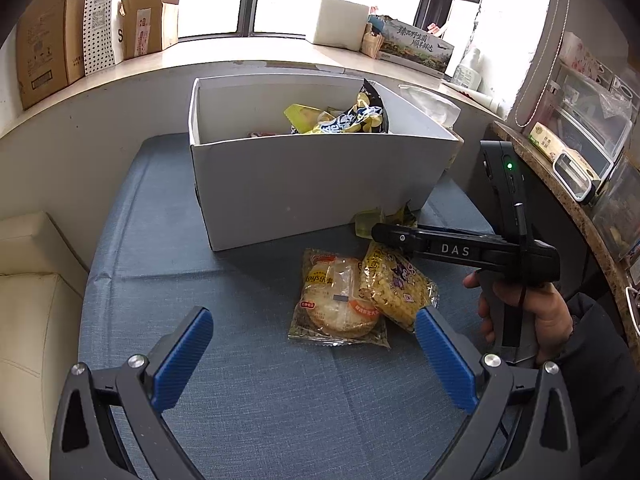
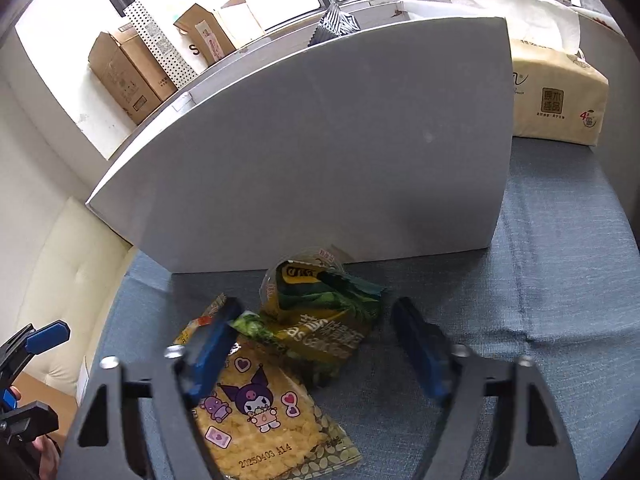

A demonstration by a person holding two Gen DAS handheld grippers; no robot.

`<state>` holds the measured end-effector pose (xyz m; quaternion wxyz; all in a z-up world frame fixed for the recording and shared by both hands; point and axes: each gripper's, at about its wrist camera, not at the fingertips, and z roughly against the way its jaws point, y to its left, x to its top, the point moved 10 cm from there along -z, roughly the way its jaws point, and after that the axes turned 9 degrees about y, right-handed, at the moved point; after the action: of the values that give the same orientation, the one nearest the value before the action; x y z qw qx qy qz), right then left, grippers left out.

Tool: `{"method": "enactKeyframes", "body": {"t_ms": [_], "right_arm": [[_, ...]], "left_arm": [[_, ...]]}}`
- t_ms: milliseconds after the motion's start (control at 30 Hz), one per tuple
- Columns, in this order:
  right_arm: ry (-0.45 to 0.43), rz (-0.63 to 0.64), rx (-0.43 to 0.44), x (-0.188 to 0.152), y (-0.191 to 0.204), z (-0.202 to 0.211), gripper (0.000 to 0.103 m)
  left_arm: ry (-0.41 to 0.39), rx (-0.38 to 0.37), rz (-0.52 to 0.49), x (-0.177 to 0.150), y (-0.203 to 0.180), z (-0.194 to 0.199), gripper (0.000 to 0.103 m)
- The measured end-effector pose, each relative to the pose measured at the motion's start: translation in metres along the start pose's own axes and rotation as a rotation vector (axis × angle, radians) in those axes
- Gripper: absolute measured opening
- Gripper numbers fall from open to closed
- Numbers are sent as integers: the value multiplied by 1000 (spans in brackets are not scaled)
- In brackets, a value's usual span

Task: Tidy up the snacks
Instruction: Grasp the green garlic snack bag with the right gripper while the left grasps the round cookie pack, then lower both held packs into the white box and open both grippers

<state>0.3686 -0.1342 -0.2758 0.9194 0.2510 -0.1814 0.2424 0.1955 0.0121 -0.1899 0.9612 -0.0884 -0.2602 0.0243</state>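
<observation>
Three snack packs lay on the blue cloth of the desk (image 1: pixel 248 400), just in front of the white box (image 1: pixel 312 184). The round cake pack (image 1: pixel 338 304) was clear film with an orange label, lying flat. The yellow noodle pack (image 2: pixel 260 412), printed with a cartoon figure and hearts, overlapped the cake pack's right edge. The green-and-yellow bag (image 2: pixel 324 320) was crumpled, its far end close to the foot of the box's front wall and its near end lying over the noodle pack's top corner.

The white box stood open-topped, with several yellow and dark wrappers (image 1: pixel 352 120) already inside, one dark bag poking above the rim.

The left gripper (image 1: pixel 314 354) had its jaws spread wide with nothing between the blue pads, held above bare cloth, near the cake pack. The right gripper (image 2: pixel 314 344) had its jaws part open around the green-and-yellow bag; the left pad was over the noodle pack's corner, the right pad stood clear of the bag. Contact on the left side could not be told.

Open cloth lay left of the packs and to the right of the bag. A tissue pack (image 2: pixel 556 96) sat beside the box's right end. A cream cushion (image 1: pixel 32 300) bordered the desk's left edge.
</observation>
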Motion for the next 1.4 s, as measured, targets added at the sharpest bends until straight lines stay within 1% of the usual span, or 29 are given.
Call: {"method": "enactKeyframes", "body": {"t_ms": [67,100,133,333,367,467,533,600,700,767,900,1000,1033,1067,1167,1200,1267,1300,1367,1400], "right_arm": [[-2,-5,-1,1,-3,2,68],[-5,-9,-2,0,-3,3,61],[-5,-12,0,0,-3,3,56],[-35,-11,5,-6,1,18,52],[-42,-22,13,-7,1,24,50],[-100,-46,41,-9,0,50,48],[-137,-56,38,-12,-2,69,48],[-169,-75,55,-16,-6,86,48],[-200,-104,47,-26,-15,108,48],[-220,-122,45,-33,-22,121,48],[-241,-149,20,-49,-36,139,48],[-243,-183,35,-57,-41,142,48],[-243,-191,37,-58,-43,142,48],[-240,-196,34,-60,-45,141,48],[-233,-203,38,-65,-49,138,48],[-230,-205,37,-66,-49,137,48],[-229,-205,42,-68,-48,137,48],[-231,-206,44,-68,-48,137,48],[-230,-205,46,-68,-47,136,48],[-230,-202,44,-69,-46,136,48]], "left_arm": [[4,6,-7,0,-1,-2,103],[4,13,-11,0,-2,-2,103],[4,16,-17,0,-3,-2,103],[30,10,-63,-1,-15,-13,103],[36,16,-80,-1,-19,-16,103],[63,37,-164,-2,-35,-30,103],[79,32,-206,-1,-48,-40,103],[94,38,-240,1,-58,-50,103],[116,37,-281,5,-73,-67,103],[135,60,-342,5,-84,-77,103],[158,129,-499,1,-103,-93,103],[183,204,-573,0,-106,-107,103],[195,220,-584,0,-106,-113,103],[202,219,-592,-2,-105,-117,103],[206,198,-584,1,-104,-121,102],[212,187,-573,3,-103,-121,100],[214,150,-544,5,-100,-119,88],[207,142,-533,6,-97,-115,85],[198,117,-497,9,-93,-106,76],[194,107,-477,10,-88,-101,76]]}}
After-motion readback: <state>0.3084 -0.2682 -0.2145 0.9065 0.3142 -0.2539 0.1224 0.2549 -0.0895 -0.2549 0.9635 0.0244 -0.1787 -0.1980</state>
